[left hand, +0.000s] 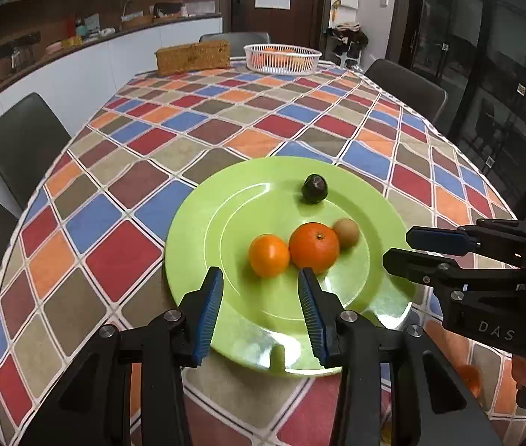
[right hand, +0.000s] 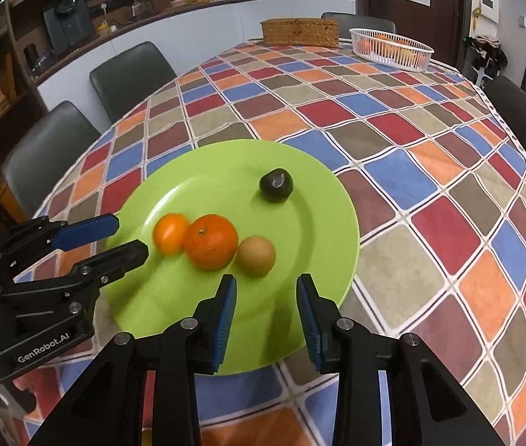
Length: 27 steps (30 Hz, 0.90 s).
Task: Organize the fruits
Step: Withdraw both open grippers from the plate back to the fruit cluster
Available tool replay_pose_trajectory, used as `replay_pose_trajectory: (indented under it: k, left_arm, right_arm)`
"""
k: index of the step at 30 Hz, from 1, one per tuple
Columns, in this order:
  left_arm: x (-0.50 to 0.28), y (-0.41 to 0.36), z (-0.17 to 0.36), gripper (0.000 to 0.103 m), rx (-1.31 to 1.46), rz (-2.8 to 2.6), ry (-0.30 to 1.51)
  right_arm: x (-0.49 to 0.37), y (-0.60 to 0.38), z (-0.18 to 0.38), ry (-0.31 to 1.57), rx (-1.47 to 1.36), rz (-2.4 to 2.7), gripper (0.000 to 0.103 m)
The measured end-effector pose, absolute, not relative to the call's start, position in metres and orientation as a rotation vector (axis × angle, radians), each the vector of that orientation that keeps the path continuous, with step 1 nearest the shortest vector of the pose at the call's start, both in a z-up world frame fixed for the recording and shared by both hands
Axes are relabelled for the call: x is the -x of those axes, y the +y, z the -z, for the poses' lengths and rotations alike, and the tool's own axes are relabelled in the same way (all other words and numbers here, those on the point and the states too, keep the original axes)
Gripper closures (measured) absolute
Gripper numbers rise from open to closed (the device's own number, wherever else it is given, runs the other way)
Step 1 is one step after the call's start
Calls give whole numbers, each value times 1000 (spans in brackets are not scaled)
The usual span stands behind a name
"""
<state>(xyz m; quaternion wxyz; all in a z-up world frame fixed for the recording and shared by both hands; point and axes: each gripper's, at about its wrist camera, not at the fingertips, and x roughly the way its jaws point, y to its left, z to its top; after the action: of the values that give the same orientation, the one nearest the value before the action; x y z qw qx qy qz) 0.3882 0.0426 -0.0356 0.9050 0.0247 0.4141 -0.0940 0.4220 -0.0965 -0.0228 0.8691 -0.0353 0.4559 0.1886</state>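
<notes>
Currently four fruits remain on the green plate (left hand: 196, 245); none is lifted. Left gripper (left hand: 260, 278) and right gripper (right hand: 266, 286) hover released, grasping nothing.

The tabletop (left hand: 188, 119) wears a cloth of diamond checks in red, blue, orange, olive-tan and brown, each patch edged by pale cream lines, and on it the plate (left hand: 225, 215) is a plain glossy lime green. On the plate the large orange (left hand: 314, 247) is deep reddish orange, the small orange (left hand: 268, 255) a lighter yellow-orange, the round fruit (left hand: 346, 232) a dull tan-brown, and the dark fruit (left hand: 314, 188) nearly black with a green tinge. The left gripper (left hand: 260, 310) and right gripper (right hand: 266, 319) are black with ribbed blue pads, the far basket (left hand: 282, 58) is white, the woven box (left hand: 193, 57) straw-yellow, and the chairs (left hand: 25, 141) dark grey.
</notes>
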Motion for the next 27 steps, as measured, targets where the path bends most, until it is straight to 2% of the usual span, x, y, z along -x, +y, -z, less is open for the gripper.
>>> replay_pose_trajectory:
  k: [9, 27]
  left_arm:
    - [-346, 42, 4, 62, -26, 202, 790]
    - [-230, 32, -46, 54, -87, 257, 649]
  right_arm:
    - [-381, -95, -12, 847, 102, -402, 68]
    - [-270, -100, -59, 705, 147, -412, 68]
